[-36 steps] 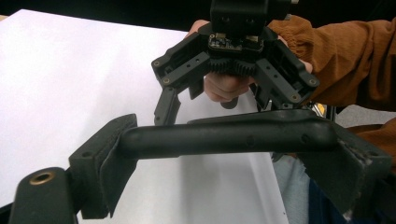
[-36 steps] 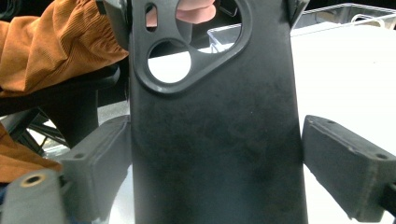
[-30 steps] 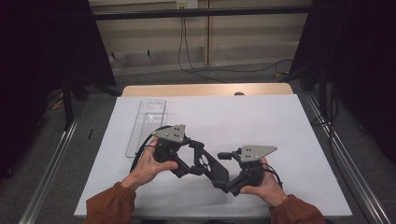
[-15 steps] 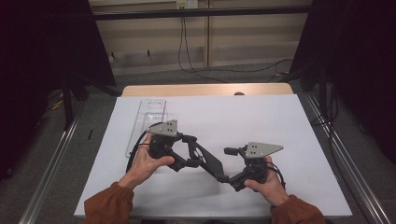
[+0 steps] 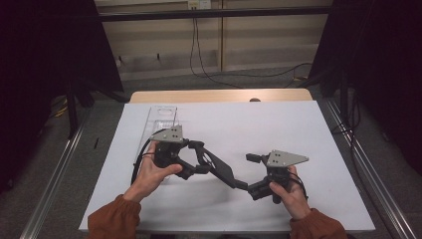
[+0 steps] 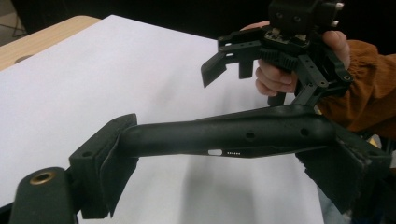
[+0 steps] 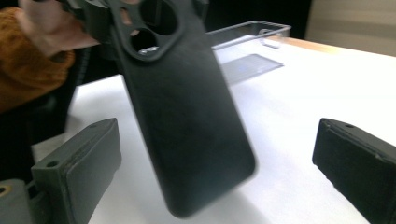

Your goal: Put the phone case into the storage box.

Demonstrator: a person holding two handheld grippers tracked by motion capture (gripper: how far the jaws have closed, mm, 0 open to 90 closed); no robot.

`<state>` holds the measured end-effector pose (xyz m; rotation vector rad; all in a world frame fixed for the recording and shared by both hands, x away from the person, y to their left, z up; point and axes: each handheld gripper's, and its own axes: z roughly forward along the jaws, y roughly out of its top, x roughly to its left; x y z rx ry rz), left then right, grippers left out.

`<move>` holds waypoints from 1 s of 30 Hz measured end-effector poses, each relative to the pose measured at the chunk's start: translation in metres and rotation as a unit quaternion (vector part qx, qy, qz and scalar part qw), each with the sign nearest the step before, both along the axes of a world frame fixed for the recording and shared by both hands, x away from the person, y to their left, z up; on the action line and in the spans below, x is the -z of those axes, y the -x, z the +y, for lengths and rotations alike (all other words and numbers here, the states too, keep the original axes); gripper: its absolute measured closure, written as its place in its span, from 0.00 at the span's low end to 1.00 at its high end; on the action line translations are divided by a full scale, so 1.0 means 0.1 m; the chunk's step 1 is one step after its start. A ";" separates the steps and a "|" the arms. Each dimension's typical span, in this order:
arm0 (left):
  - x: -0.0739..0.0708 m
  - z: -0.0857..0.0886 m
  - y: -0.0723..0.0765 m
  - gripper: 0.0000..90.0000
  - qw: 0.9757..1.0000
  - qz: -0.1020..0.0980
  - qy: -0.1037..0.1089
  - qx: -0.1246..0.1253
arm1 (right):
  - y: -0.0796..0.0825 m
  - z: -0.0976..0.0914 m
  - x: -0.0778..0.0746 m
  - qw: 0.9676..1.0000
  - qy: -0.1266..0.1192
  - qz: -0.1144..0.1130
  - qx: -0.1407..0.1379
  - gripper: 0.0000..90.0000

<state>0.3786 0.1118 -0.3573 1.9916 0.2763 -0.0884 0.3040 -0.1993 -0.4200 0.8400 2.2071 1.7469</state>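
Observation:
A black phone case (image 5: 219,167) hangs above the white table between the two grippers. My left gripper (image 5: 195,158) is shut on its camera-hole end. In the left gripper view the case (image 6: 224,135) lies edge-on, pressed between both pads. My right gripper (image 5: 251,174) faces the case's other end. Its jaws have just been opening and now stand wide. In the right gripper view the case (image 7: 187,121) lies between the pads (image 7: 79,172) without touching either. The right gripper (image 6: 229,60) also shows beyond the case in the left gripper view.
A clear plastic tray (image 5: 161,119) lies on the white table top (image 5: 259,124) behind the left hand, and it also appears in the right gripper view (image 7: 247,35). Cables run across the floor beyond the table's wooden far edge (image 5: 219,95).
The two hands have drawn a little apart, the left up and to the left, the right to the right. The case stays in the left gripper.

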 end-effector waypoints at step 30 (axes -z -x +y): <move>-0.09 0.34 -0.06 0.16 0.995 0.003 0.012 -0.097 | 0.23 -0.46 0.04 0.986 0.035 -0.035 0.160 0.01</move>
